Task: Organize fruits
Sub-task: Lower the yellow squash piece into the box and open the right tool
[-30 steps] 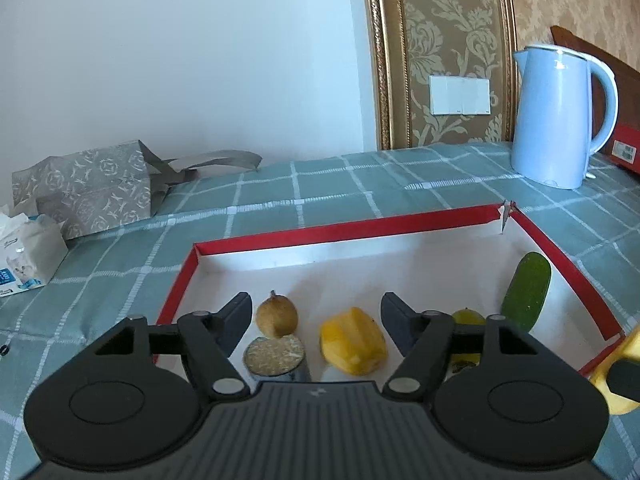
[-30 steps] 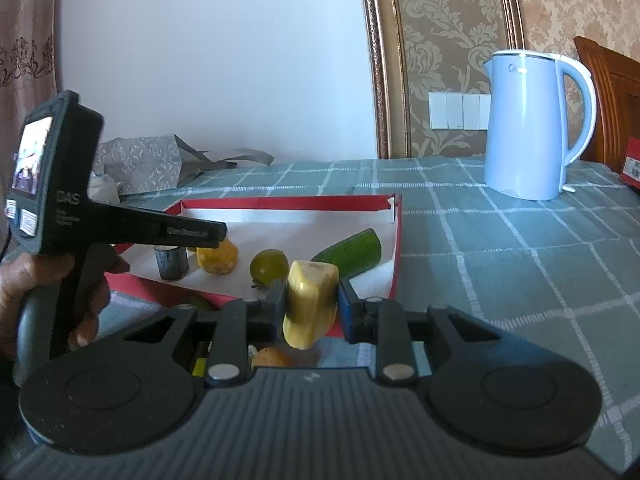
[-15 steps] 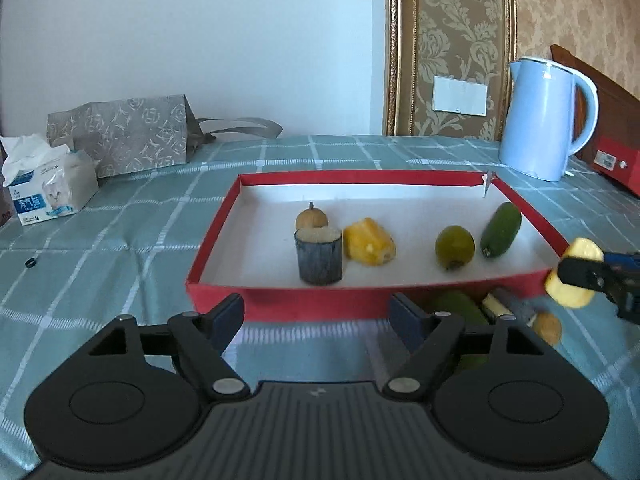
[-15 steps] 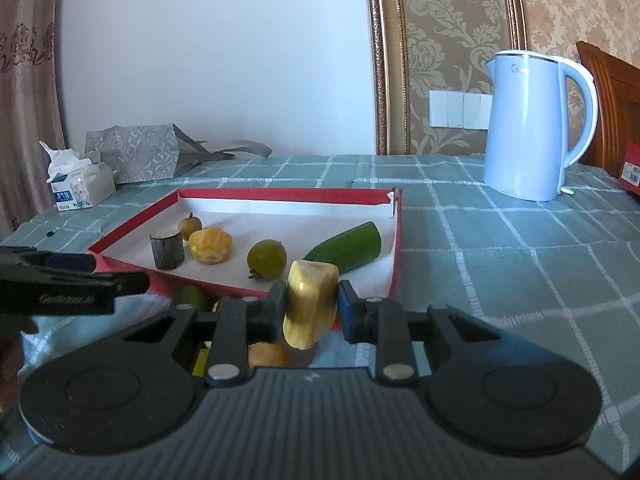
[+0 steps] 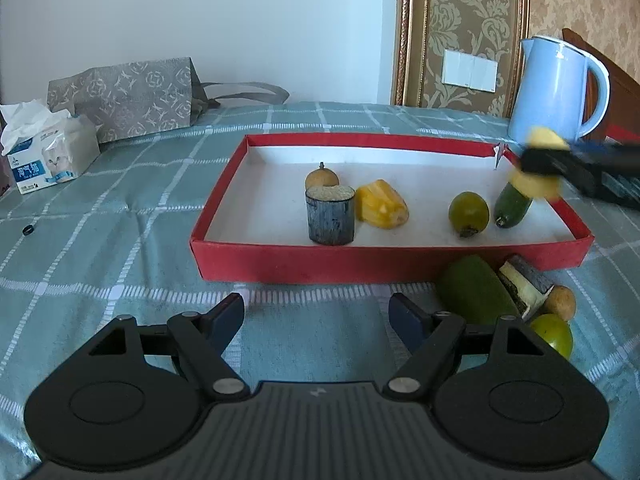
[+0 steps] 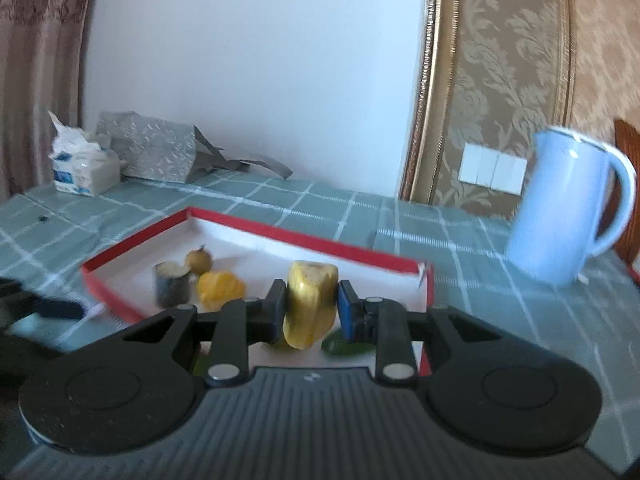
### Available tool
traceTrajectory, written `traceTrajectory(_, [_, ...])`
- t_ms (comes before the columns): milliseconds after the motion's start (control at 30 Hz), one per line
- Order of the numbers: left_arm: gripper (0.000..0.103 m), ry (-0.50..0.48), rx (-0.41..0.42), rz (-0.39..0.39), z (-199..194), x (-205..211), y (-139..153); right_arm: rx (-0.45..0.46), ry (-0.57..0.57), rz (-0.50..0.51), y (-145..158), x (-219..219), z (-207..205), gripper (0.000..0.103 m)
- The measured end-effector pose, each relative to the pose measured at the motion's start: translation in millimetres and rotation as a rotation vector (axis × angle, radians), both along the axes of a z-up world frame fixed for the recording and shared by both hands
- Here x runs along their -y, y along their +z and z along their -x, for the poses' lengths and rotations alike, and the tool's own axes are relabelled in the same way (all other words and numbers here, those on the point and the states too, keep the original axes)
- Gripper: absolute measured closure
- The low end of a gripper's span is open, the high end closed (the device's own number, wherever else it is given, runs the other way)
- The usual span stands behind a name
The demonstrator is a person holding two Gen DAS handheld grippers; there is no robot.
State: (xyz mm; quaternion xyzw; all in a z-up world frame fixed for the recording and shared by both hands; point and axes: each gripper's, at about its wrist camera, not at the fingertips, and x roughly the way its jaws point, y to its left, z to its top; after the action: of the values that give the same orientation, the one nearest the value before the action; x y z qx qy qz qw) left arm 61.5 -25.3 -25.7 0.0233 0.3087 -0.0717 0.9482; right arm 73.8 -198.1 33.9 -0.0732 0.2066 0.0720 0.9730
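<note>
A red tray (image 5: 392,266) with a white floor holds a small brown fruit (image 5: 322,178), a grey stump piece (image 5: 331,216), a yellow fruit (image 5: 382,209), a green round fruit (image 5: 469,213) and a cucumber (image 5: 511,208). My right gripper (image 6: 311,308) is shut on a pale yellow fruit piece (image 6: 310,304) and hovers over the tray's right end; the left wrist view shows that piece (image 5: 536,184) above the cucumber. My left gripper (image 5: 316,316) is open and empty, in front of the tray's near wall. Several fruits lie outside the tray: a big green one (image 5: 474,296), a cut piece (image 5: 524,286), a green round one (image 5: 554,334).
A light blue kettle (image 5: 554,88) stands behind the tray's right corner. A grey patterned bag (image 5: 128,100) and a tissue pack (image 5: 44,156) sit at the back left on the green checked tablecloth (image 5: 100,248). A small black ring (image 5: 27,230) lies at the left.
My left gripper pulled back out of the tray and opened wider. My right gripper carried the pale yellow piece up and over the tray's right end, rolling as it went.
</note>
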Motion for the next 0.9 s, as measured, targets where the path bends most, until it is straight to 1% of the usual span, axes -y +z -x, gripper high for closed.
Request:
traceTrajectory(100, [0.024, 0.001, -0.009, 0.011, -1.2, -1.4, -0.3, -0.033, -0.024, 0.028, -4.8, -6.5, -39.9, 0.077])
traceTrajectory(233, [0.024, -0.006, -0.018, 0.019, -1.8, -1.4, -0.5, -0.071, -0.023, 0.042, -20.6, -10.3, -72.1, 0.078])
traceTrajectory(267, [0.024, -0.010, -0.018, 0.021, -1.7, -1.1, -0.5, -0.069, -0.029, 0.043, -24.1, -10.1, -72.6, 0.076])
traceTrajectory(300, [0.024, -0.013, -0.019, 0.021, -1.7, -0.9, -0.5, -0.062, -0.036, 0.042, -25.9, -9.9, -70.5, 0.068])
traceTrajectory(367, [0.024, -0.018, -0.021, 0.023, -2.4, -0.6, -0.8, -0.025, -0.048, 0.037, -26.6, -8.1, -58.9, 0.061])
traceTrajectory(433, [0.024, -0.023, -0.023, 0.022, -2.3, 0.2, -1.3, 0.011, -0.057, 0.029, -22.8, -3.3, -41.6, 0.058])
traceTrajectory(467, [0.024, -0.024, -0.023, 0.020, -2.1, 0.9, -1.4, 0.025, -0.057, 0.014, -19.9, -0.1, -33.4, 0.052])
traceTrajectory(500, [0.024, -0.027, -0.022, 0.019, -1.4, 1.7, -1.4, 0.035, -0.057, 0.001, -16.7, 3.5, -25.7, 0.050])
traceTrajectory(633, [0.024, -0.065, -0.010, 0.029, 3.7, 4.0, 0.2, 0.064, -0.056, -0.016, -10.4, 17.8, 13.9, 0.050])
traceTrajectory(700, [0.024, -0.083, 0.006, 0.015, 7.1, 8.0, 0.5, 0.046, -0.041, 0.006, -12.8, 23.1, 32.1, 0.050])
traceTrajectory(800, [0.024, -0.071, 0.004, -0.021, 6.9, 12.5, -2.5, 0.033, 0.003, 0.020, -20.6, 31.1, 60.6, 0.051])
traceTrajectory(900, [0.024, -0.059, -0.007, -0.013, 4.4, 10.7, -3.8, 0.003, 0.045, 0.018, -28.7, 34.2, 76.3, 0.053])
